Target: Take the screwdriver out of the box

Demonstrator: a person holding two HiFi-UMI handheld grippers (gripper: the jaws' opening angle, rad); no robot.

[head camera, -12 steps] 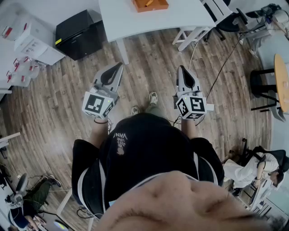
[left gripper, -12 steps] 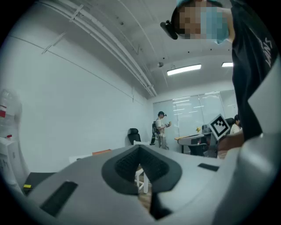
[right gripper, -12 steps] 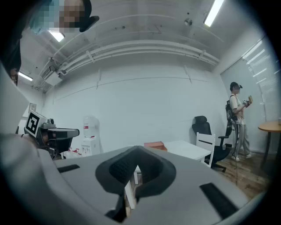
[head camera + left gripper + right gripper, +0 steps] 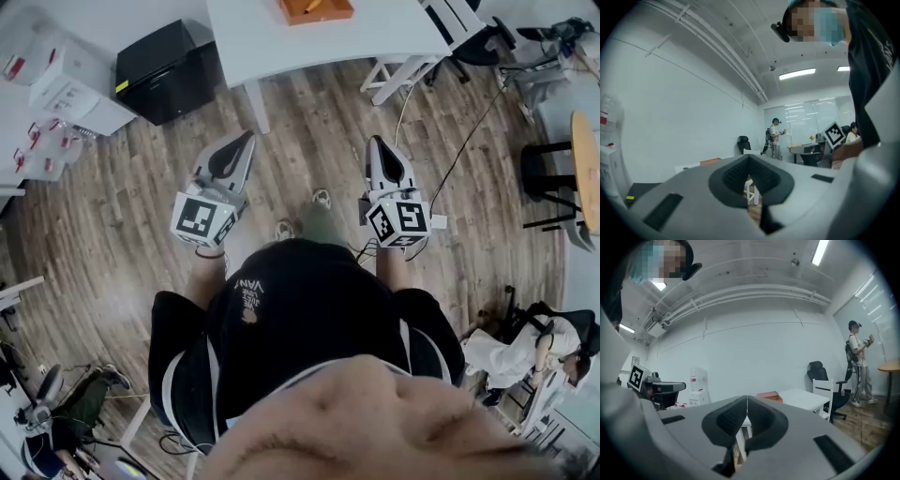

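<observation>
An orange box (image 4: 314,9) lies on the white table (image 4: 281,37) at the top of the head view, cut off by the frame edge. I cannot make out a screwdriver in it. Both grippers are held level over the wooden floor, well short of the table. My left gripper (image 4: 246,141) is shut with nothing between its pads. My right gripper (image 4: 377,142) is also shut and empty. The left gripper view shows its closed tips (image 4: 749,157) with the orange box (image 4: 710,161) far off. In the right gripper view the closed tips (image 4: 747,398) point towards the box (image 4: 768,395) on the table (image 4: 804,399).
A black case (image 4: 167,70) stands on the floor left of the table, with white cabinets (image 4: 56,75) beyond it. A white chair (image 4: 412,56) is at the table's right. A cable (image 4: 450,141), a black stool (image 4: 544,183) and a round table (image 4: 586,169) are on the right. Other people are about the room.
The person's feet have shifted a little on the floor. Both grippers stay shut and in about the same place.
</observation>
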